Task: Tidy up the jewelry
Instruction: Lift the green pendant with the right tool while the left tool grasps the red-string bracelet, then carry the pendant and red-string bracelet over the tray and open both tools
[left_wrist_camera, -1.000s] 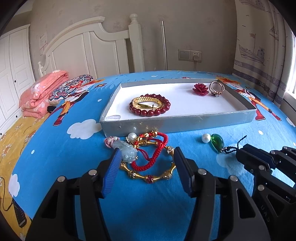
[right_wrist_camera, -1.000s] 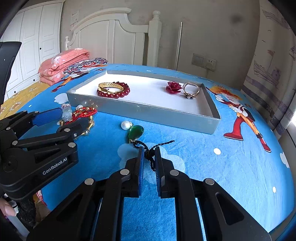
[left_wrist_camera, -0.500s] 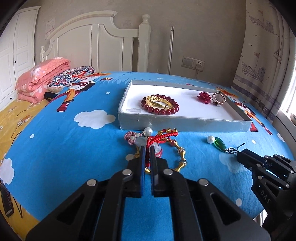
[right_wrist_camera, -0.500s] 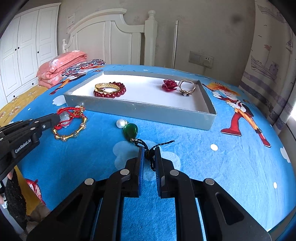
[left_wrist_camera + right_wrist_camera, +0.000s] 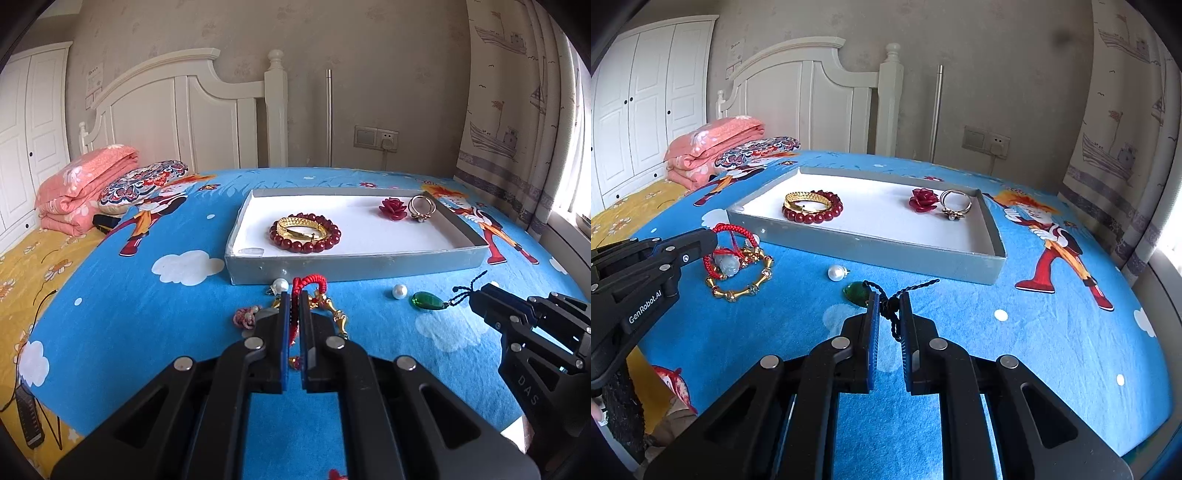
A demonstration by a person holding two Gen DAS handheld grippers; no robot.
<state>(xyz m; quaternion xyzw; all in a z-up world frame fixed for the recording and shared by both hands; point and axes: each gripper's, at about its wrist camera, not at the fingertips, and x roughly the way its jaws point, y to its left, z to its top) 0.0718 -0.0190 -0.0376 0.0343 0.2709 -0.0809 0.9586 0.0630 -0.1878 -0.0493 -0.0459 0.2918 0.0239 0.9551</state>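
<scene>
My left gripper (image 5: 292, 295) is shut on a red cord bracelet (image 5: 309, 281) and lifts it off the blue bedsheet; its pale jade charm (image 5: 727, 263) hangs below, over a gold bangle (image 5: 743, 283). My right gripper (image 5: 889, 300) is shut on the black cord (image 5: 891, 309) of a green pendant (image 5: 857, 292), which lies on the sheet in front of the fingers. A grey tray (image 5: 354, 264) beyond holds a red bead bracelet (image 5: 306, 236), a gold bangle (image 5: 301, 227), a red flower (image 5: 393, 209) and a ring (image 5: 421, 207).
Loose pearls (image 5: 399, 291) (image 5: 279, 285) lie on the sheet before the tray. A small pink beaded piece (image 5: 244, 316) lies left of my left fingers. Folded pink blanket (image 5: 81, 192) and a pillow sit far left by the white headboard. Curtains hang at the right.
My left gripper closed on the red cord bracelet and raised it, drawing back from the tray. My right gripper stayed shut on the pendant cord and lifted slightly.
</scene>
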